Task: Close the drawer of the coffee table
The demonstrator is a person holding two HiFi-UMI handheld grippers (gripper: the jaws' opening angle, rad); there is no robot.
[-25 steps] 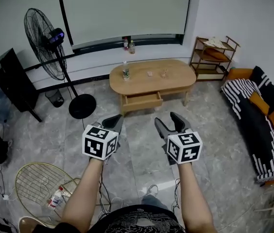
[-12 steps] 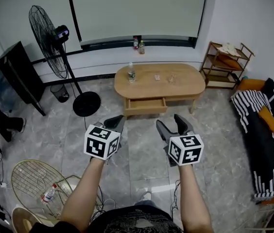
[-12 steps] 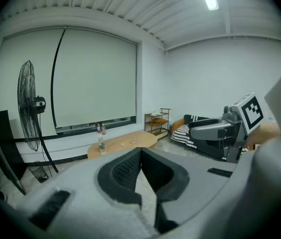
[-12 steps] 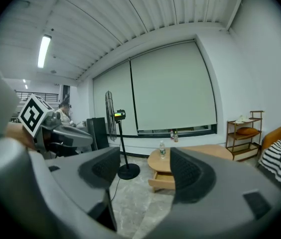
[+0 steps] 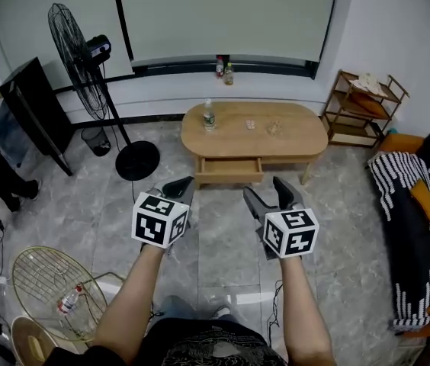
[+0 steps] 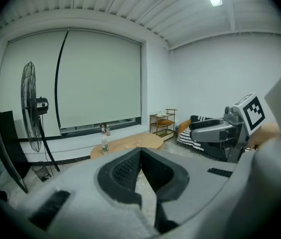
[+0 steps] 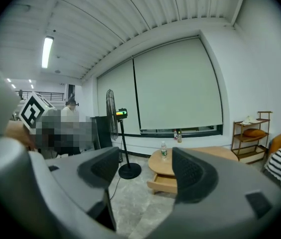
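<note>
Grey marbled floor tiles fill the lower middle of the head view, and the 2 tongs hover over them side by side. The left gripper has its jaws pressed together on nothing. The right gripper is parted about halfway and opening, with only bare floor and the distant table showing between its pads. Above them in the frame, well apart from both, the drawer stands pulled out of the near side of the oval coffee table at centre frame. Its front panel faces the camera, its long axis runs left to right along the table's length, and it would slide shut toward the top of the frame. A water bottle stands upright on the tabletop just above the drawer's left end, and a pedestal fan stands at upper left. I judge the main risk to be a push landing near 1 end of the panel, which could skew the drawer and bind it. A hard shove could also shift the light table or topple the bottle.
</note>
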